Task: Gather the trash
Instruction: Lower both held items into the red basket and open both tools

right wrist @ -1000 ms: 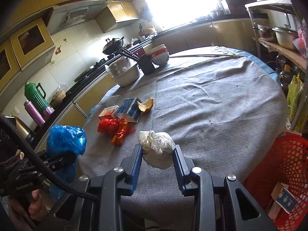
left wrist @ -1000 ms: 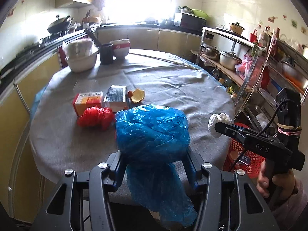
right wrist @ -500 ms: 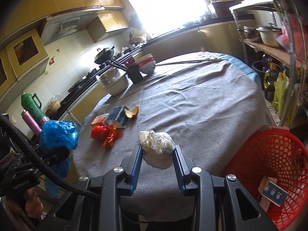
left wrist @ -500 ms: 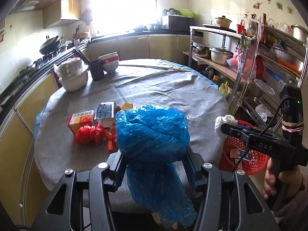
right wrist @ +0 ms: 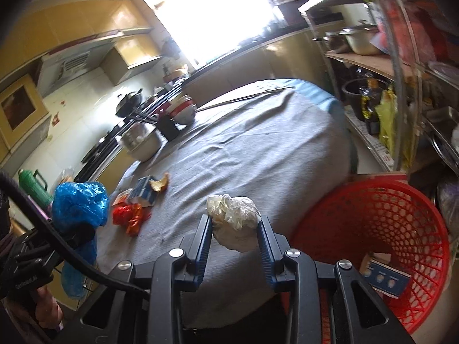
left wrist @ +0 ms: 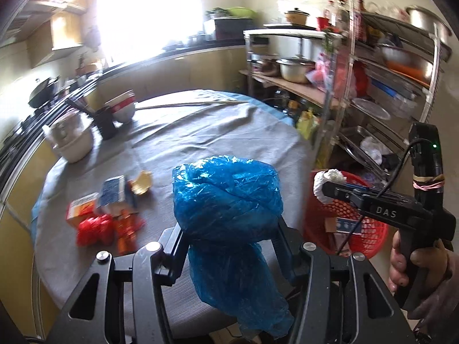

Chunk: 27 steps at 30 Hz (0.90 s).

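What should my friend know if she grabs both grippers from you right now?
Left gripper: shut on the blue bag, held over the table edge.
Right gripper: shut on the white wad, near the red basket.
Done: a small box lies in the basket.
Left: drop both pieces in, then fetch the cartons, red wrappers and peel from the table.

Black tool (right wrist: 234,229) with blue pads (right wrist: 204,246), silver screws, "DAS" lettering, black cable.

Round table (left wrist: 200,132), grey cloth: bowls (left wrist: 71,140), cartons (left wrist: 114,192), perhaps wrappers (left wrist: 94,229).
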Tool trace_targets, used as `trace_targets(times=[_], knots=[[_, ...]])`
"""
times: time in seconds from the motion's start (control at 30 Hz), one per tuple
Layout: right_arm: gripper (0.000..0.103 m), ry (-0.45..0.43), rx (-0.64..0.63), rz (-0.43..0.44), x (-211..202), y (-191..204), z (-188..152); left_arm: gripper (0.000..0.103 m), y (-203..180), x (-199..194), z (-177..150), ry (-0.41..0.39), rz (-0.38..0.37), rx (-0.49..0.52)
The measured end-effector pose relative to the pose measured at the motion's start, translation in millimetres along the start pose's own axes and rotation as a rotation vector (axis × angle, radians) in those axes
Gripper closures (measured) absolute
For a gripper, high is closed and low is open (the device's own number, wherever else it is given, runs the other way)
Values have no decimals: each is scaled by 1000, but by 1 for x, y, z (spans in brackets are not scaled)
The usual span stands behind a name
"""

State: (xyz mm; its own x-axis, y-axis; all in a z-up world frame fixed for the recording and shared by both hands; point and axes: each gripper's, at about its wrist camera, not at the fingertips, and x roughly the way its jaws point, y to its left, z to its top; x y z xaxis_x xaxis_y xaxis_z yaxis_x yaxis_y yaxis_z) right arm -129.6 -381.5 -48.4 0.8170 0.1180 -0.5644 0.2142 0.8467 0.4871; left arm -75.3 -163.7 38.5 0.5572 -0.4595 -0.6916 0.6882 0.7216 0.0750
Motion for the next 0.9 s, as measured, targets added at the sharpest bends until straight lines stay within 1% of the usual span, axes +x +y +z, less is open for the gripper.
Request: trace_targets(times=[0.2,0.53,0.73,0.9], knots=[[69,-28,98,-41,-15,-48,2,48,-33,21,16,23,-61,57],[69,-63,268,-86,-37,-127,-4,48,-83,59,33,88,-131,132],[69,-62,348,-89,-39,-161,-12,48,-120,82,46,111,-169,192],[68,-44,388,-89,-36,-178,-21,48,-142,98,49,140,-205,219]])
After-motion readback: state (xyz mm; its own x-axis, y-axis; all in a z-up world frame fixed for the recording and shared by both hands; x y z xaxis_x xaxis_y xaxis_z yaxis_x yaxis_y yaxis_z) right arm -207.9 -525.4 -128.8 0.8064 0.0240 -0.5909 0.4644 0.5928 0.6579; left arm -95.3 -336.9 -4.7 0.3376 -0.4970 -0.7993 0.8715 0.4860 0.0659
